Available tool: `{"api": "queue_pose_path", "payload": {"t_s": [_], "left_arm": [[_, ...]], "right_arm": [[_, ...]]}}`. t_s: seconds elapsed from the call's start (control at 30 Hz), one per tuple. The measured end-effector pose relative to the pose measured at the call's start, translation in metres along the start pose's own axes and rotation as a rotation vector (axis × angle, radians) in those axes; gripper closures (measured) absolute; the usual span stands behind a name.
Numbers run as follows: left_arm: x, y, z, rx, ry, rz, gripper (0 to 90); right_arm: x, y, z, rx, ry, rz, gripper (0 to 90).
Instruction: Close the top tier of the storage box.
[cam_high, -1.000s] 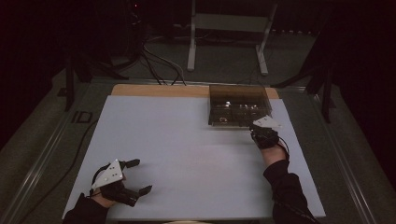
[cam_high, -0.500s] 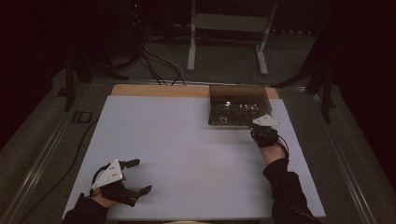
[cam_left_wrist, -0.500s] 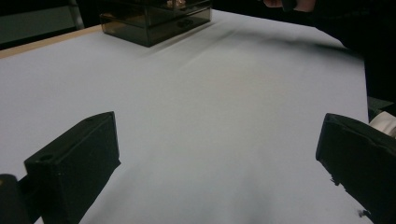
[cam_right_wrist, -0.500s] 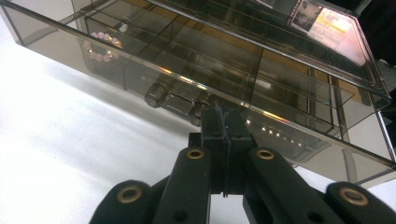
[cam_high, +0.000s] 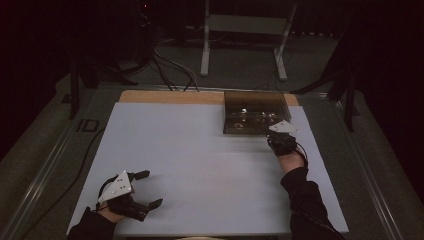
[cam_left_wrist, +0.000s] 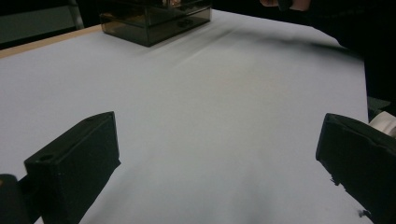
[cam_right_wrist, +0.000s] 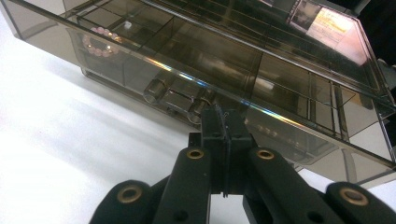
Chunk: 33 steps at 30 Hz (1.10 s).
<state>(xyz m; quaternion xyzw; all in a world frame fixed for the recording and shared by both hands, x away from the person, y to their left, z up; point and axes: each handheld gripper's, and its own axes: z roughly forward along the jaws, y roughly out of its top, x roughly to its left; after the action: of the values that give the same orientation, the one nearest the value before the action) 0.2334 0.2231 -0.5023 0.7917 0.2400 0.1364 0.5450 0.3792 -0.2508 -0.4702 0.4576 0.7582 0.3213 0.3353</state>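
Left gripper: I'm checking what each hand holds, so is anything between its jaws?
No: in the left gripper view the left gripper has its jaws wide apart with only bare white table between them.

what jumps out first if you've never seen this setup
The smoky clear box at the far right of the white table draws the eye, a pink bead bracelet inside. The right tool, jaws shut, points at the box's front handle. The left tool rests open near the front left corner.

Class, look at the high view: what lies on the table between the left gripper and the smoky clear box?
Nothing: in the high view only bare white tabletop stretches from the left gripper to the box. The left gripper view shows the same.
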Motion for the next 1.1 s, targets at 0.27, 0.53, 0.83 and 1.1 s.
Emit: {"api": "queue_pose_path", "payload": {"t_s": [0.27,0.53,0.83,1.1], "left_arm": [[0.0001,-0.0001,0.0000,0.001,0.000,0.000,1.0],[-0.0001,-0.0001,0.0000,0.001,0.000,0.001,1.0],[-0.0002,0.0000,0.0000,0.000,0.000,0.001,1.0],[-0.0001,-0.0001,0.0000,0.001,0.001,0.001,1.0]], "right_arm": [[-0.0005,0.0022,0.0020,0.001,-0.001,-0.004,90.0],[-0.0001,0.0046,0.0041,0.000,0.000,-0.004,90.0],[-0.0003,0.0059,0.0063,0.000,-0.002,-0.003,90.0],[-0.0010,0.0071,0.0088,0.003,-0.007,-0.005,90.0]]}}
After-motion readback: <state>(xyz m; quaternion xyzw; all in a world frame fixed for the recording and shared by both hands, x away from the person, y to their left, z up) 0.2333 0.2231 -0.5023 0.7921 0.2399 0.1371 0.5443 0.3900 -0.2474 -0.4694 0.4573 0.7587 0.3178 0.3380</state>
